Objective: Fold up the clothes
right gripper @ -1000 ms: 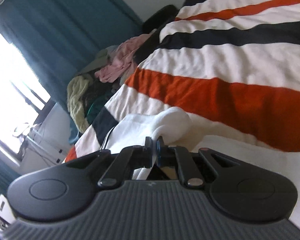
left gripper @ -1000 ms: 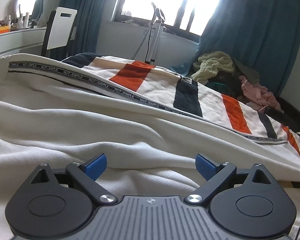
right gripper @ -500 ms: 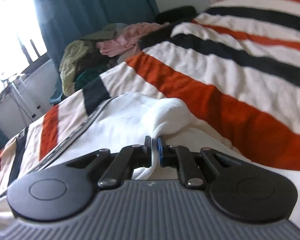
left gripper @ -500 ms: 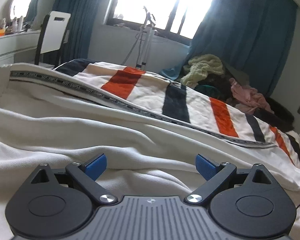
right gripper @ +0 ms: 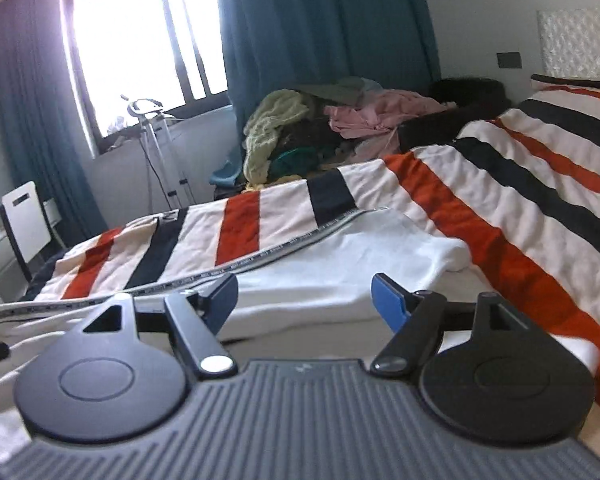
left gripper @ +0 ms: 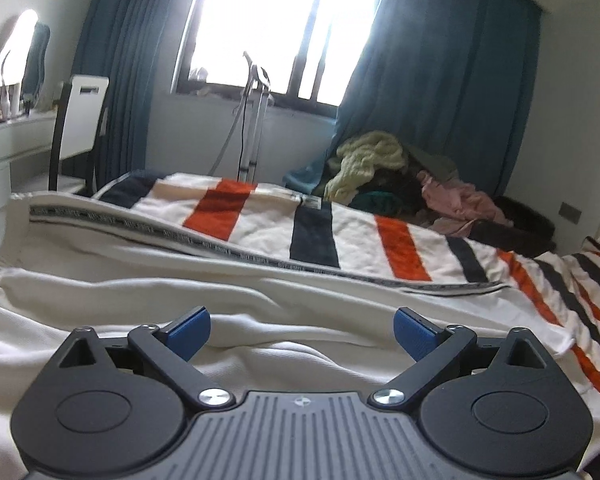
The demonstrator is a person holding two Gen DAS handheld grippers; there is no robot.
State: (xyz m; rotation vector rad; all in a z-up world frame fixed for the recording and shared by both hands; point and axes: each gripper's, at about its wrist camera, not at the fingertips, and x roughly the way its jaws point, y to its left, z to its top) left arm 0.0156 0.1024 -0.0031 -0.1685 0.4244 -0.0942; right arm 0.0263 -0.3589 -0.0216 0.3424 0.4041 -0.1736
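A printed tape (left gripper: 236,254) runs along the edge of the white garment (left gripper: 284,292); its repeated lettering is too blurred to read. The garment lies spread on the striped blanket (right gripper: 512,216), its near part cut off behind both tools. The left gripper (left gripper: 302,331) is held low and level over the rumpled cloth, blue pads wide apart, grasping nothing. The right gripper (right gripper: 305,297) likewise gapes, released, above the garment's folded end. A heap of clothes (right gripper: 332,120) lies beyond the bed.
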